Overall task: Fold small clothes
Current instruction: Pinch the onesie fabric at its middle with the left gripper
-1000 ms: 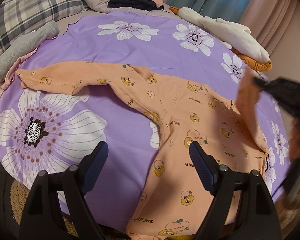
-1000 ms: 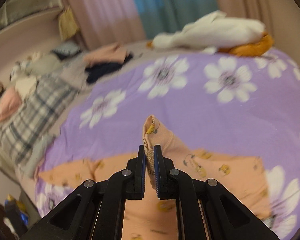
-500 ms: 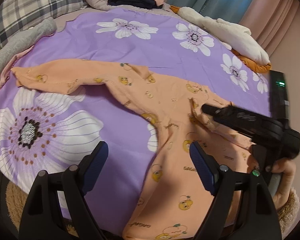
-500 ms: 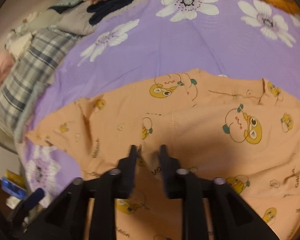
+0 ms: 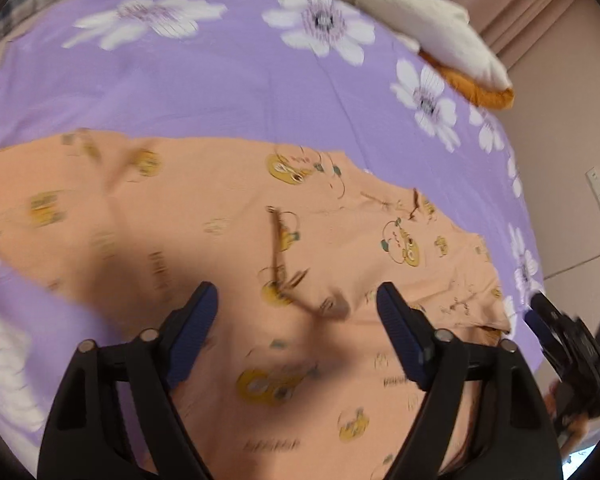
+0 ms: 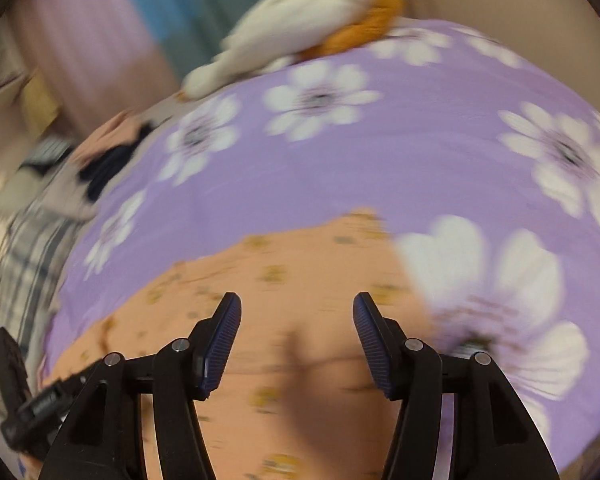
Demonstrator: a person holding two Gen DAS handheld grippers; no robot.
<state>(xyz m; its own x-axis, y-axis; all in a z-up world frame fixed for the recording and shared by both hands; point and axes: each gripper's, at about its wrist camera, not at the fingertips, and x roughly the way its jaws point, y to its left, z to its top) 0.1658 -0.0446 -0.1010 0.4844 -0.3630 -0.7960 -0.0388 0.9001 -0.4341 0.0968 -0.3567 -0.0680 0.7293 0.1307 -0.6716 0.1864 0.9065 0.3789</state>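
An orange child's garment (image 5: 228,216) printed with yellow cartoon chicks lies spread on the purple flowered bedspread (image 5: 228,80). One part is folded over its middle, leaving a crease. My left gripper (image 5: 296,320) is open and empty, low over the garment's middle. My right gripper (image 6: 296,324) is open and empty above the garment (image 6: 300,264) near its right edge. The right gripper also shows at the right edge of the left wrist view (image 5: 540,312), off the garment. The left gripper shows at the lower left of the blurred right wrist view.
A white and orange plush (image 5: 428,28) lies at the bed's far edge, also in the right wrist view (image 6: 300,28). A plaid pillow (image 6: 24,256) and piled clothes (image 6: 100,168) lie at the far left. A wall (image 5: 560,128) stands right of the bed.
My right gripper let go of the orange sleeve after laying it over the garment, opened wide and drew back to the right. My left gripper moved right and closer over the garment.
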